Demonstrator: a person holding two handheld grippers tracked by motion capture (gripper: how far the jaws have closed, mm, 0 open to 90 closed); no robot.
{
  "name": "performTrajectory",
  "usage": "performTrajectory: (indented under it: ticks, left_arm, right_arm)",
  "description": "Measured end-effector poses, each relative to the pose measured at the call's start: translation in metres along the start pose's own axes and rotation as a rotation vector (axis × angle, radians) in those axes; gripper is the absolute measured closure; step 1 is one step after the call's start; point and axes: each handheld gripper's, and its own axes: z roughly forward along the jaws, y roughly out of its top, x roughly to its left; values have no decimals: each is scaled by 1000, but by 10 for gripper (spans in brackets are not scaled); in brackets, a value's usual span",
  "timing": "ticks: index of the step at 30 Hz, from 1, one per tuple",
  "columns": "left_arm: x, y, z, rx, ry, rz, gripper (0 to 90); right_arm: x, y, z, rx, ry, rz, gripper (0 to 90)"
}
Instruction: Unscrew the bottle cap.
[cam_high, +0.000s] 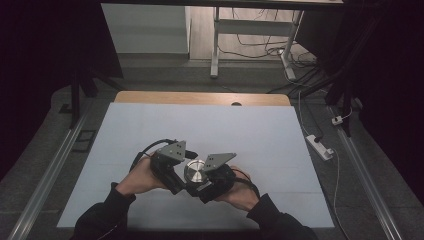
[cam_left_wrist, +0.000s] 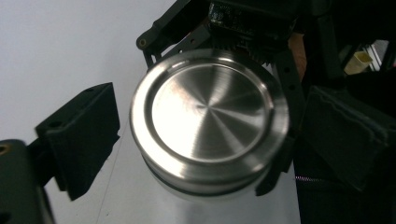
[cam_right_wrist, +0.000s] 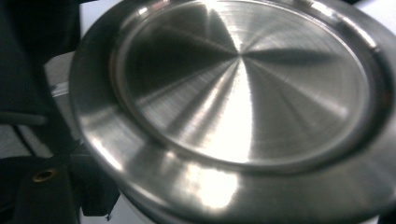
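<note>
steel lid (cam_right_wrist: 238, 107) | right gripper (cam_high: 212, 175): clamped on lid | left gripper (cam_high: 186, 161): jaws apart, clear of lid

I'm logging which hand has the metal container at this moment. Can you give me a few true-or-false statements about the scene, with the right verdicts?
1. The round metal container sits between the left gripper and the right gripper. True.
2. The left gripper's pads press on the container. False: in the left gripper view they stand apart from its sides, jaws open.
3. The right gripper is shut on the container. True.
4. The container's lid is off. False: a brushed metal lid covers its top.
5. The work surface is red. False: it is pale white.
</note>
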Motion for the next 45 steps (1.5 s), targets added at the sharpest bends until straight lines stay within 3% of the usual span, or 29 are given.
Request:
performTrajectory:
  ticks: [5,8,11,16,17,18,20,22,24,28,29,33,39,42,45]
  left_arm:
    - [-1,-3,1,-4,-23,32,178]
    - [-2,-2,3,-11,9,20,187]
    - [-2,1,6,-21,54,-39,191]
    - [-3,7,16,-8,164,-155,201]
    - [-3,7,16,-8,164,-155,201]
    - [-5,10,19,-6,214,-202,201]
    - [-8,13,23,-12,266,-253,201]
    - [-11,16,26,-6,309,-271,201]
    - [-12,17,29,1,322,-266,199]
    - [-7,17,21,-19,251,-245,123]
    - [-7,17,21,-19,251,-245,93]
    - [-5,16,0,-10,203,-166,38]
    - [0,7,-14,-12,45,-84,58]
    - [1,3,-12,11,-3,-49,82]
    - [1,1,-7,42,-6,-38,106]
  right_arm:
    - [4,0,2,11,28,-29,146]
    - [2,0,1,11,17,-35,145]
    - [1,0,1,6,-15,2,145]
    - [-7,-2,2,16,-91,48,146]
    - [-8,-3,2,16,-110,60,146]
    - [-9,-3,2,17,-126,75,146]
    - [-10,-3,2,14,-151,99,146]
    - [-12,-3,2,14,-173,108,146]
    - [-12,-3,2,20,-186,115,146]
    - [-12,-3,1,13,-180,113,146]
    - [-13,-3,1,10,-175,115,146]
    - [-14,-3,-2,-10,-139,105,146]
    - [-7,0,-2,-11,-49,45,146]
    - [-1,1,0,-12,-11,14,146]
    - [3,2,2,-7,10,-7,146]
